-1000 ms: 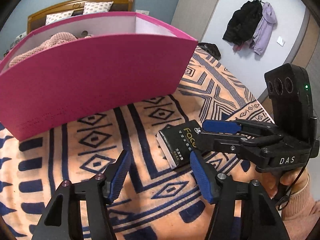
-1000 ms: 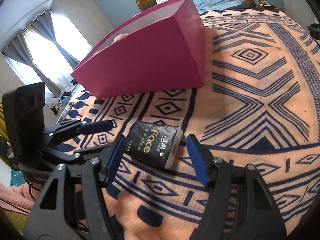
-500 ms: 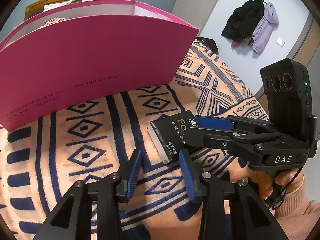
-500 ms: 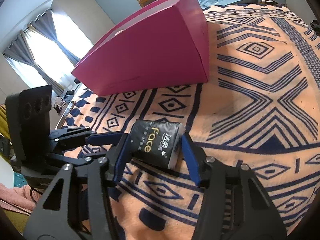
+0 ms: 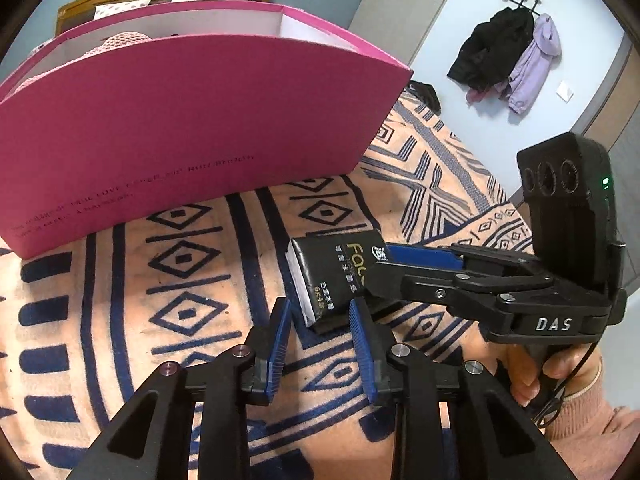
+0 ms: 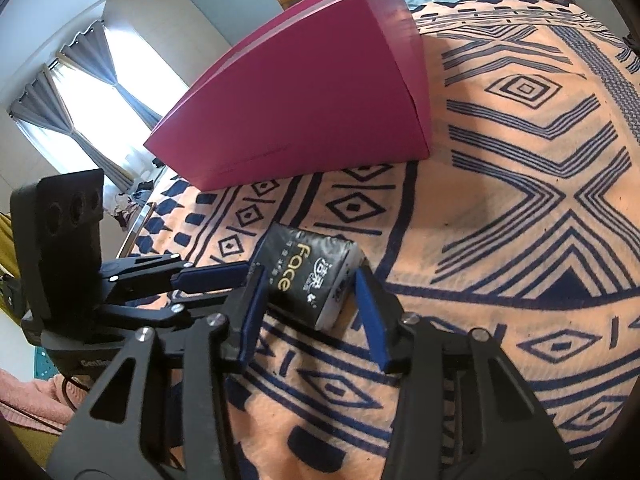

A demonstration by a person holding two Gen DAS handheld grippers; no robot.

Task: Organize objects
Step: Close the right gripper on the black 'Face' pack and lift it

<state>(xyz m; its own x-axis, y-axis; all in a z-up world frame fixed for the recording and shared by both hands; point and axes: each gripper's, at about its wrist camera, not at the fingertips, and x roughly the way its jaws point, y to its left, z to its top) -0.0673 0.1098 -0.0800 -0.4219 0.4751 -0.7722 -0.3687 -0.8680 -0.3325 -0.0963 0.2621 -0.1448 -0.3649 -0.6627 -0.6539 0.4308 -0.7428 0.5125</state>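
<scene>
Over on the left stands the pink box (image 5: 192, 128), tall on the patterned bedspread (image 5: 132, 280), with something pink and knitted (image 5: 120, 40) peeking over its rim. Centre stage, the black tissue pack (image 5: 336, 276) lies flat on the bedspread, near the box but apart from it. The left tongs (image 5: 320, 344) sit low with blue pads apart, their tips just at the pack's near end, not gripping. To the right, the right tongs (image 6: 312, 312) straddle the pack, pads apart, one either side, a sliver of gap showing. Far right, jackets (image 5: 508, 64) hang on wall hooks.
</scene>
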